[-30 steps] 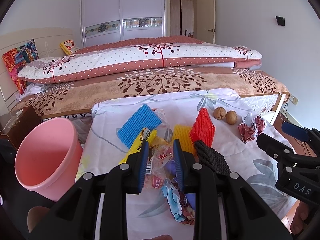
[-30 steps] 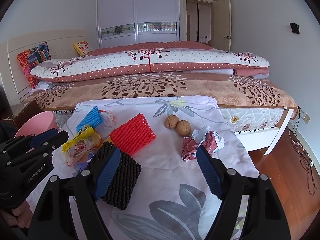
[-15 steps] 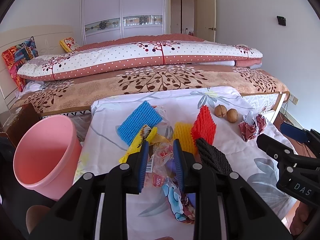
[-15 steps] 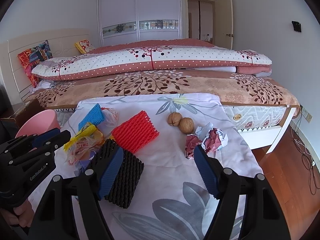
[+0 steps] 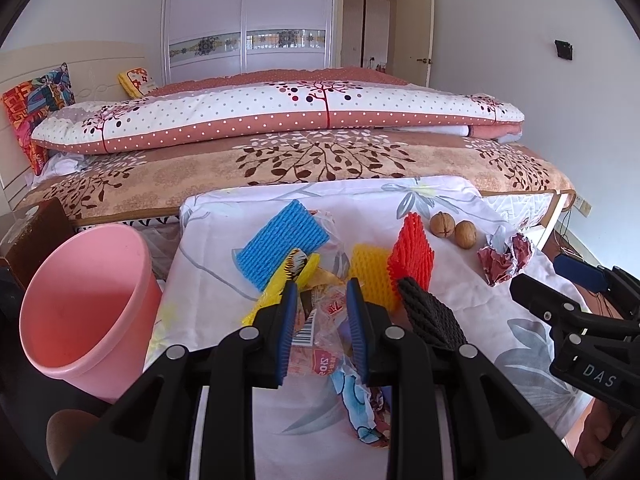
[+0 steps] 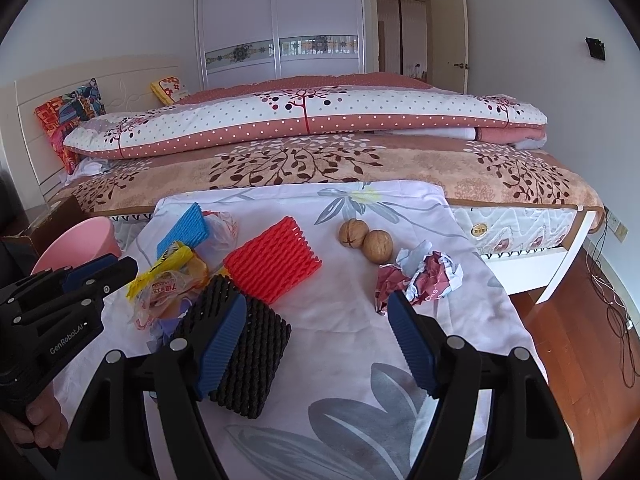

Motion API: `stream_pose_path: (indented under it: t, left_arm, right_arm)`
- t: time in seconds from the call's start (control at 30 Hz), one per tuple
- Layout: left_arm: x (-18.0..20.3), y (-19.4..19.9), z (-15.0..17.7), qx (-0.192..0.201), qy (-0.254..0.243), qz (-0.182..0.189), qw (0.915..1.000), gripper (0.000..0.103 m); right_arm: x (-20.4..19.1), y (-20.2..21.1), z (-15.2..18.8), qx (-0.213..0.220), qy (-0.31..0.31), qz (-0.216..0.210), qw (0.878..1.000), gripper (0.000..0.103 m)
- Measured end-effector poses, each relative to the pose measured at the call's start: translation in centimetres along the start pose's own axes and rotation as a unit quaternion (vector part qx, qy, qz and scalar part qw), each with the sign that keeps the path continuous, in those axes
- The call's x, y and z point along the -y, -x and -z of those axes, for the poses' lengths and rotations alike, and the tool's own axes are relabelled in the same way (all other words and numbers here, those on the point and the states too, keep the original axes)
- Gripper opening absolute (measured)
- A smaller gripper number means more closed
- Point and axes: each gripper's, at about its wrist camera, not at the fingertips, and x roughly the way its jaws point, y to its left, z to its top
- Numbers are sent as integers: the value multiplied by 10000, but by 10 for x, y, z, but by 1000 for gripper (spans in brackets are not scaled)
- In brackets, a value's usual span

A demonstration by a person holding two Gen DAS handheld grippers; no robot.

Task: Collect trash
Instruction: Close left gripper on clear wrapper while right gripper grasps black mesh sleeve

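My left gripper (image 5: 322, 300) is shut on a crinkly clear snack wrapper (image 5: 320, 344) with red print and a barcode, held just above the cloth-covered table (image 6: 360, 320). My right gripper (image 6: 316, 320) is open and empty over the table. Under it lies a black foam net (image 6: 244, 356). A red foam net (image 6: 274, 262), a blue foam net (image 5: 278, 242), a yellow foam net (image 5: 366, 268), a yellow wrapper (image 6: 168, 264) and crumpled red-white paper (image 6: 420, 278) lie around. A pink bin (image 5: 86, 304) stands at the table's left.
Two walnuts (image 6: 364, 238) lie at the back of the table. A bed (image 6: 320, 152) with a rolled quilt runs right behind the table. A dark wooden nightstand (image 5: 36, 228) stands behind the bin. Wooden floor with cables (image 6: 608, 308) lies to the right.
Both grippers have lifted and drawn back slightly from the table. The left stays shut on the snack wrapper; the right stays open.
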Motion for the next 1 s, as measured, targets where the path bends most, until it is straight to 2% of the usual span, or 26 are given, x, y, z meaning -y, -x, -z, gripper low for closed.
stream_pose_path:
  t: [0.23,0.33,0.57,0.77,1.0]
  left_arm:
    - [-25,-2,4,-158,177,219,9995,26]
    - [-36,-5,7,-293,329,447,9980,26]
    - [-45,-20,12,-531,308,322,9976,26]
    - [-50,-35,18,-772,355,249,9961,26]
    - [-32,-9,4,-446,230,1079,9929,26]
  right_arm:
    - [-4,-6,-1,-94,23,-160,9998,72]
    - [-8,-8,0,-188,29,-349,9992,72]
    - [-30,-7,5,-380,280,-858,9952,68]
    - [-44,-15,14,-593,453,-1064,9915,63]
    - [-45,-24,15,-703,396,-1113,9905,61]
